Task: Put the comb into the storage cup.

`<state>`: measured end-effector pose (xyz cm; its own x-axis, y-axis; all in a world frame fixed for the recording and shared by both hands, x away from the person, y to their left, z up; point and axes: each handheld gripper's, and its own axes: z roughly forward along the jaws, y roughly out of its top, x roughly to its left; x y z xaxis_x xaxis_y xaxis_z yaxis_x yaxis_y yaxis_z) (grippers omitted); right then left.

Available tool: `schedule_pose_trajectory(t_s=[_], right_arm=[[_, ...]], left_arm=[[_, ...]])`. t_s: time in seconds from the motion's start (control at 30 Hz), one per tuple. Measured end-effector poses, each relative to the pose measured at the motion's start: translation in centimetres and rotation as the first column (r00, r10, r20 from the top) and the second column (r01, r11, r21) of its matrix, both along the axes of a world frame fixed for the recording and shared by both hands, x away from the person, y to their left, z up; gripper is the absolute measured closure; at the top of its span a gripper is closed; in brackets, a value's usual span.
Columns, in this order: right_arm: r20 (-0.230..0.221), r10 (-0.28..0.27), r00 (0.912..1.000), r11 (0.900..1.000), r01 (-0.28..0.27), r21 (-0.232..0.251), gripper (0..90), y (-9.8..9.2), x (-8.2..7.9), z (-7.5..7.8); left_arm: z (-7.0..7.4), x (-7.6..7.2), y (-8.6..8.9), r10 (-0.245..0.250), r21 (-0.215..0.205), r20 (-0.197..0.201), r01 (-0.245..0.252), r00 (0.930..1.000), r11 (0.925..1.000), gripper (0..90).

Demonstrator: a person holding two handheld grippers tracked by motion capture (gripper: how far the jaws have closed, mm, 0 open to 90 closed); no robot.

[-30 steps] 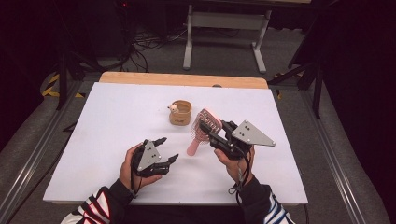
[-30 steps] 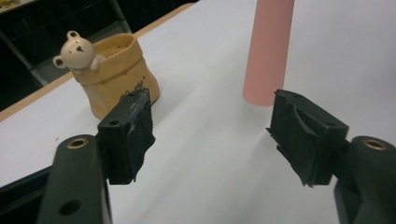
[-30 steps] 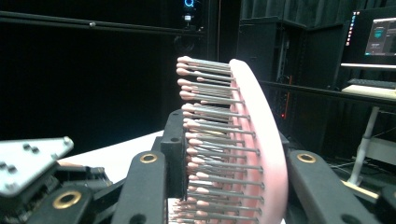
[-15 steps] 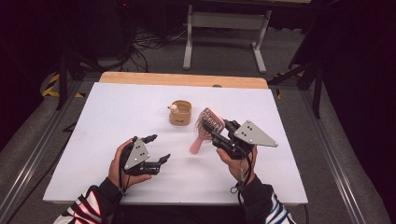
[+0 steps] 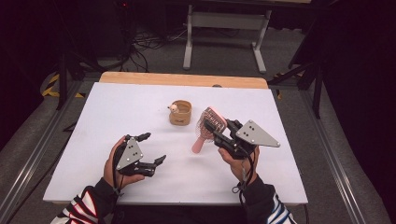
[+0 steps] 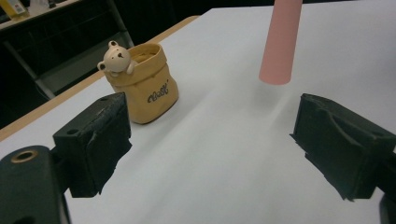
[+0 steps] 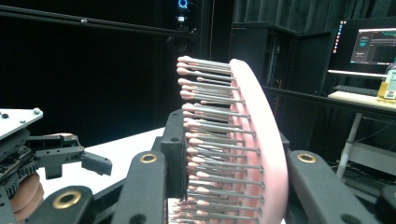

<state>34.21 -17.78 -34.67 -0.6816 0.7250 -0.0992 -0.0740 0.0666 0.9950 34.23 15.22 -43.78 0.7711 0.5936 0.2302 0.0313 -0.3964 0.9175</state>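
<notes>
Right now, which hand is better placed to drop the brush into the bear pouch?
Right. The right gripper is clamped on the pink hairbrush, beside the bear pouch. The left gripper, jaws just opened, holds nothing.

we see a white worktop point(image 5: 93, 121) with a strip of bare wood point(image 5: 182, 79) along its far edge. grey carpet floor point(image 5: 233, 56) lies around it, with black cables point(image 5: 149, 39) tangled beyond and a pale metal stand point(image 5: 224, 21) farther back. dark curtains close the room, where a lit monitor point(image 7: 373, 44) sits on a side desk point(image 7: 359, 100).
</notes>
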Motion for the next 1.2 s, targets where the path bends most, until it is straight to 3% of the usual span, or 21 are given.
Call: schedule_pose_trajectory(t_s=[0.4,0.63,1.2], right_arm=[[0.010,-0.003,0.9999,1.000,0.003,-0.009,63.9,-0.1,-0.2,0.2],[0.015,-0.006,0.9999,1.000,0.006,-0.007,63.8,-0.2,-0.2,0.4],[0.019,-0.015,0.9997,1.000,0.015,0.002,63.8,-0.6,-0.2,0.6]], left_arm=[[0.3,-0.5,1.1,0.002,-0.040,0.007,-0.002,1.0000,0.9992,11.8],[0.3,-1.0,2.0,0.036,-0.075,0.014,-0.035,0.9993,0.9966,12.9],[-0.4,-2.0,5.2,0.079,-0.060,-0.011,-0.080,0.9968,0.9950,11.6]])
